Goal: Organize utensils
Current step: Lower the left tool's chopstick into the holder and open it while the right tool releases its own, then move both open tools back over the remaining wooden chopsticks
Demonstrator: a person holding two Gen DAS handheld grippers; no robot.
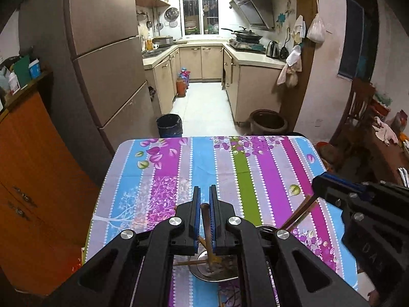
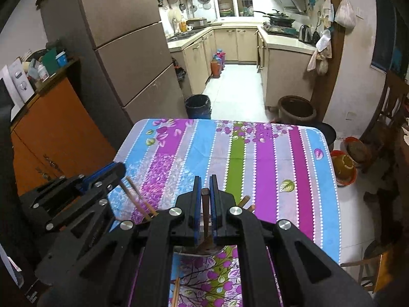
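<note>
My left gripper [image 1: 204,192] is shut on a brown chopstick [image 1: 205,220] whose lower end reaches down into a steel utensil cup [image 1: 204,277]. Several chopsticks lie crossed inside that cup. My right gripper [image 2: 205,181] is shut on another brown chopstick [image 2: 205,211], which also points down into the cup's rim [image 2: 189,253]. Each gripper shows in the other's view: the right gripper [image 1: 318,180] at the right edge, the left gripper [image 2: 118,168] at the left. More chopsticks [image 2: 139,200] lean out of the cup between them.
The cup stands near the front of a table with a striped floral cloth [image 1: 245,174]. A loose chopstick [image 2: 176,290] lies on the cloth by the front edge. Beyond the table are a black bin [image 1: 169,125], a brown jar [image 1: 268,121] and a kitchen.
</note>
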